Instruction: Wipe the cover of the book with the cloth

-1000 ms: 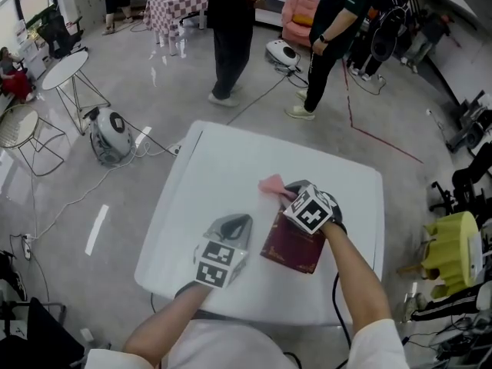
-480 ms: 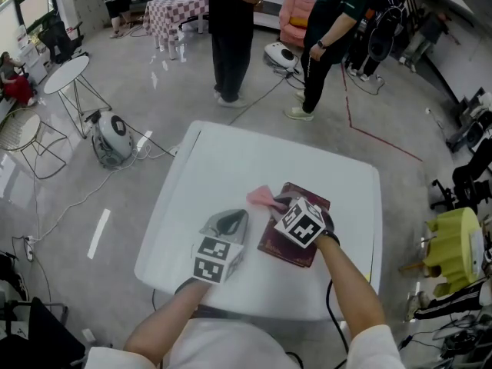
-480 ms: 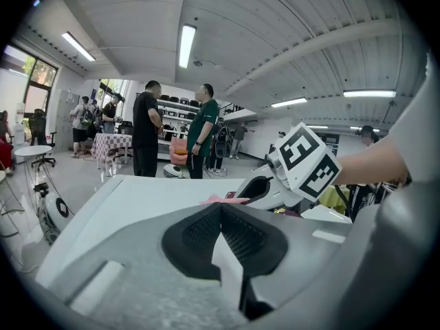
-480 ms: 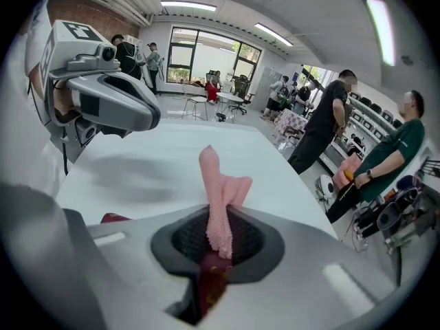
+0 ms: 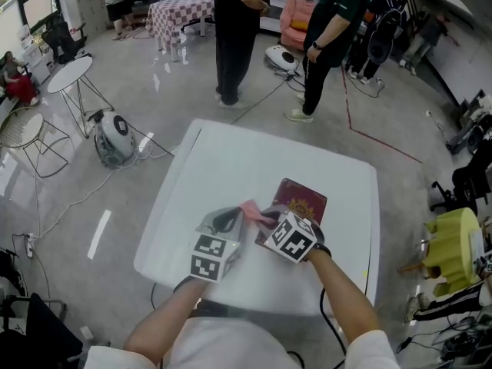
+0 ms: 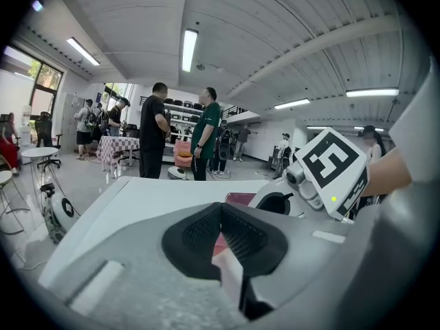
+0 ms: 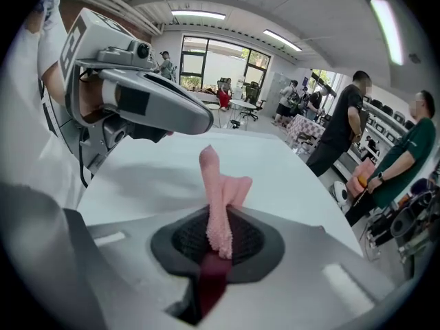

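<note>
Nearest the wearer, the left gripper (image 6: pixel 221 212) is resting just left of the book (image 5: pixel 301 203), its jaws pressed together at the tips; nothing is showing clearly between them, so it is judged empty. Beside it, the right gripper (image 7: pixel 218 236) is hanging over the book's near left corner, its jaws clenched on the pink cloth (image 7: pixel 220 184). The cloth is standing up out of the pads (image 7: pixel 180 239) as a narrow fold and poking out past the book's left edge toward the left gripper. The maroon book is lying flat, cover up, with its far end pointing away from the wearer, on the white table (image 5: pixel 231 160). Beyond the table's far edge, two people (image 5: pixel 231 29) are standing on the grey floor.

Probable faults: because the cloth is bunched into a thin strip, little of it is likely to be meeting the cover, and a bare jaw could scrape the cover instead. Because nothing is holding the book down, a firm stroke could push it across the smooth table. A loose pinch could let the cloth slip out.
</note>
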